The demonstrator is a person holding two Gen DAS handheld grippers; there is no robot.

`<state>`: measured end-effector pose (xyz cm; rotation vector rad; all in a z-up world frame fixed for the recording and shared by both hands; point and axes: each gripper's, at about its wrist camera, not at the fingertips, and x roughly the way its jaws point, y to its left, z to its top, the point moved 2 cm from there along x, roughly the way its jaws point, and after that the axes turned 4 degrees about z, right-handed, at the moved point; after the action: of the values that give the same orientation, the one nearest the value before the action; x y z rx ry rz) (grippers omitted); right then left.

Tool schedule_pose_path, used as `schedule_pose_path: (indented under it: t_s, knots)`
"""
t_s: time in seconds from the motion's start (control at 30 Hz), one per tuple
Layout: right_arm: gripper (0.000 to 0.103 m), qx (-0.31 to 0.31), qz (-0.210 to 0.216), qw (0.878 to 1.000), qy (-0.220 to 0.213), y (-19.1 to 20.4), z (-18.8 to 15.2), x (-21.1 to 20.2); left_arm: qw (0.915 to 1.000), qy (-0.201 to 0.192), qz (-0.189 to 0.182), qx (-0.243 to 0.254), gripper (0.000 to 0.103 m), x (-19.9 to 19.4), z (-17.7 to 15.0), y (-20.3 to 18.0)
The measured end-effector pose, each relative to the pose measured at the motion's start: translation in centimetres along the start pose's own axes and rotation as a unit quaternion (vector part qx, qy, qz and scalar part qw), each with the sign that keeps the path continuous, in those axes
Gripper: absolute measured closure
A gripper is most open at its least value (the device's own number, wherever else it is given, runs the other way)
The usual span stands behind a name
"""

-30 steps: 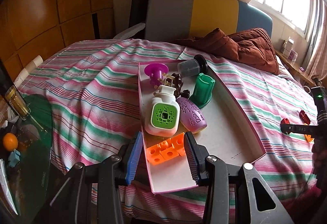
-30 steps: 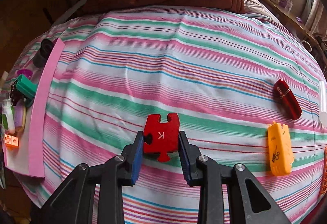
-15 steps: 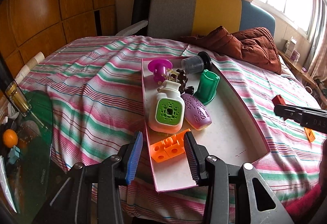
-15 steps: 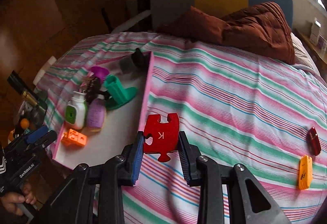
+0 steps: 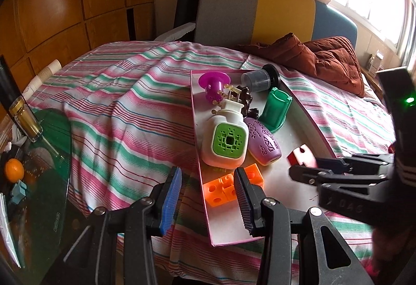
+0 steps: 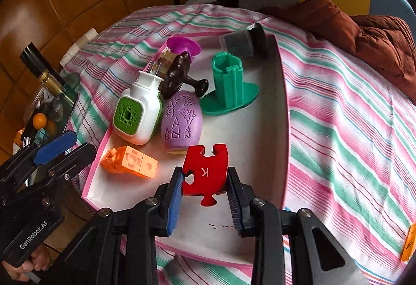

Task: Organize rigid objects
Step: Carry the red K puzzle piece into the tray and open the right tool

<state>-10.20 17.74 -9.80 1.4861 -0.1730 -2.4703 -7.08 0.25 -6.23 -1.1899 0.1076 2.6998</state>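
Observation:
My right gripper (image 6: 204, 190) is shut on a red puzzle piece (image 6: 205, 173) marked K and holds it above the near part of the pink-rimmed white tray (image 6: 260, 144). In the left wrist view the right gripper (image 5: 301, 168) reaches in from the right with the red piece (image 5: 300, 158) over the tray (image 5: 293, 176). My left gripper (image 5: 208, 194) is open and empty, its fingers straddling the tray's near left rim by the orange blocks (image 5: 226, 187). The tray also holds a white and green bottle (image 6: 136, 113), a purple egg (image 6: 182, 121) and a green holder (image 6: 228, 83).
A brown toy (image 6: 179, 77), a magenta cup (image 6: 182, 47) and a grey jar (image 6: 241, 42) lie at the tray's far end. An orange item (image 6: 408, 243) lies on the striped bedspread (image 6: 351, 113) at right. A glass side table (image 5: 33, 163) with bottle and orange stands left. A brown quilt (image 5: 325, 59) lies behind.
My right gripper carried the red puzzle piece left from the bedspread to above the tray. My left gripper stayed open at the tray's near left edge.

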Motion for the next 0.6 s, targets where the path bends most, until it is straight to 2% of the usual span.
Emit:
schedule_pose_path:
  t_s: [0.1, 0.23, 0.43, 0.6]
  knots:
    - [0.070, 0.006, 0.014, 1.000, 0.023, 0.1, -0.1, 1.4, 1.0000, -0.001, 0.002, 0.001, 0.060, 0.0, 0.0, 0.1]
    - [0.068, 0.014, 0.032, 0.999, 0.010, -0.1, -0.4, 0.8, 1.0000, 0.000, 0.003, 0.000, 0.060, 0.1, 0.1, 0.1]
    - [0.067, 0.019, 0.025, 0.999, -0.038, -1.1, -0.5, -2.1, 0.9999, -0.008, 0.002, 0.008, 0.060, -0.5, 0.4, -0.3]
    - [0.067, 0.032, -0.007, 0.997, -0.073, -3.4, -0.9, -5.4, 0.9996, -0.018, -0.002, 0.022, 0.060, -1.2, 0.7, -1.1]
